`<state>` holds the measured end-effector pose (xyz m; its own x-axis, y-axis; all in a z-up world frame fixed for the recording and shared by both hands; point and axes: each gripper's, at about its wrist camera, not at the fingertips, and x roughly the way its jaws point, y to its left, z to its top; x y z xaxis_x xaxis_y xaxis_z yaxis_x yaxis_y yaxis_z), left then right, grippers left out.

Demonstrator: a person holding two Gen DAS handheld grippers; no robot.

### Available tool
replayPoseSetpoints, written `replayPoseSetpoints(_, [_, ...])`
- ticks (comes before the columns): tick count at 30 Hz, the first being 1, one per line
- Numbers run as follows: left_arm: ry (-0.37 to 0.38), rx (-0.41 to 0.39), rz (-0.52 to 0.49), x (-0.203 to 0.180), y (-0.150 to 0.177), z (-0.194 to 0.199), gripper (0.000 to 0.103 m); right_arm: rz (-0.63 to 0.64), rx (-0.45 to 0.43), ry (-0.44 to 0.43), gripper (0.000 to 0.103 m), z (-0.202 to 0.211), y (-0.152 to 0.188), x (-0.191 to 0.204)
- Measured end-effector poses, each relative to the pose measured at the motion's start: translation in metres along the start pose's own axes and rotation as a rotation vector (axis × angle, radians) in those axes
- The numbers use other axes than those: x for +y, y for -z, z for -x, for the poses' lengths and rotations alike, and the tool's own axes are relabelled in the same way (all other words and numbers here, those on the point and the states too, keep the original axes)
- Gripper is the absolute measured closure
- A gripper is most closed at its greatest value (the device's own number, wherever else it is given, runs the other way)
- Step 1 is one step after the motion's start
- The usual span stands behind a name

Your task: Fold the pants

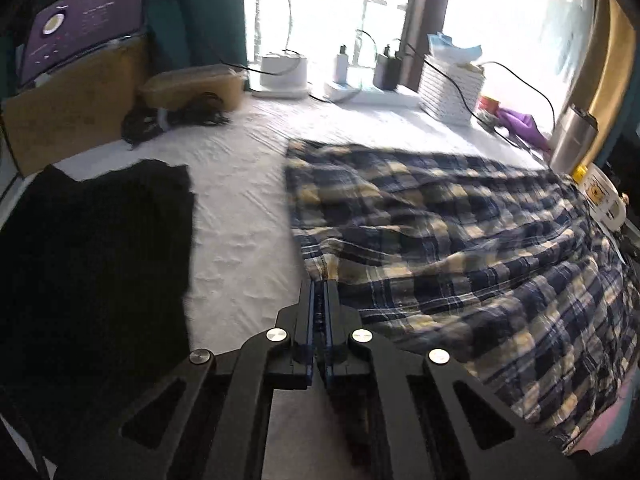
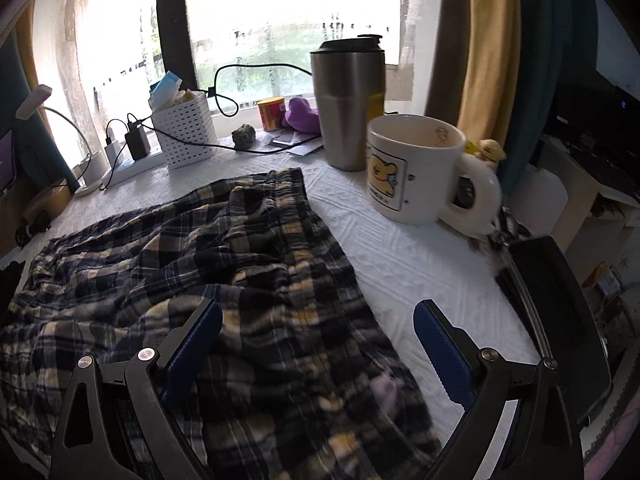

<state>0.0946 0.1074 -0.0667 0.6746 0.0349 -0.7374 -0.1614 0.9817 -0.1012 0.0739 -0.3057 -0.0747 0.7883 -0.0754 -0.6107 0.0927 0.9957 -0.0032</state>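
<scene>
Spread across the white textured cover (image 1: 240, 208) of the table, the plaid pants (image 1: 460, 240) are seen lying rumpled, in navy, cream and yellow checks. In the left wrist view they fill the right half of the surface, with one hemmed edge bunched just ahead of the left gripper (image 1: 320, 284). That gripper's blue-lined jaws are pressed together, and a fold of the plaid edge appears to be pinched at their tips, though the contact itself is partly hidden by the fingers. A black garment (image 1: 92, 248) is laid flat to the left, well apart from the pants.

From the right wrist view the pants (image 2: 240, 264) are seen from the other side, their gathered waistband pointed toward the window. The right gripper (image 2: 318, 320) is held wide open above the near edge of the cloth; one blue pad is over the fabric and the other over the bare cover, and nothing is gripped between them.

Beyond the pants, a white mug with a bear picture (image 2: 416, 176) is stood on the cover, with a steel tumbler (image 2: 348, 104) just behind it. Farther along the sill a white perforated basket (image 2: 184, 136), a purple soft toy (image 2: 300, 116) and a power strip with chargers (image 2: 128, 160) are lined up. A cardboard box (image 1: 76, 108) and a lit screen (image 1: 84, 24) are seen at the far left.
</scene>
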Motion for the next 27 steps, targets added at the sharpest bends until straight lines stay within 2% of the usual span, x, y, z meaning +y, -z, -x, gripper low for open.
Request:
replayPoseSetpoints(2, [-0.008, -0.014, 0.013, 0.007, -0.003, 0.002, 0.1, -0.003, -0.01, 0.003, 0.006, 0.007, 0.005, -0.002])
replayPoseSetpoints(6, [0.035, -0.029, 0.023, 0.005, -0.003, 0.015, 0.099, -0.001, -0.025, 0.003, 0.006, 0.02, 0.015, -0.005])
replayPoseSetpoints(8, [0.056, -0.02, 0.019, 0.002, 0.001, 0.023, 0.089, 0.0, -0.035, 0.005, 0.006, 0.029, 0.022, -0.007])
replayPoseSetpoints(10, [0.069, -0.02, 0.017, 0.001, 0.009, 0.031, 0.059, -0.002, -0.042, 0.011, 0.006, 0.039, 0.028, -0.009])
replayPoseSetpoints(12, [0.081, -0.026, 0.022, 0.001, 0.021, 0.042, 0.052, 0.003, -0.049, 0.013, 0.006, 0.048, 0.033, -0.009])
replayPoseSetpoints(18, [0.114, 0.009, 0.025, -0.002, 0.05, 0.055, 0.052, 0.112, -0.043, 0.021, 0.006, 0.073, 0.059, 0.007])
replayPoseSetpoints(21, [0.123, 0.019, 0.042, -0.002, 0.053, 0.055, 0.052, 0.165, -0.026, 0.068, 0.006, 0.08, 0.072, 0.007])
replayPoseSetpoints(27, [0.128, 0.019, 0.037, -0.01, 0.05, 0.054, 0.052, 0.185, 0.011, 0.134, 0.006, 0.086, 0.098, -0.011])
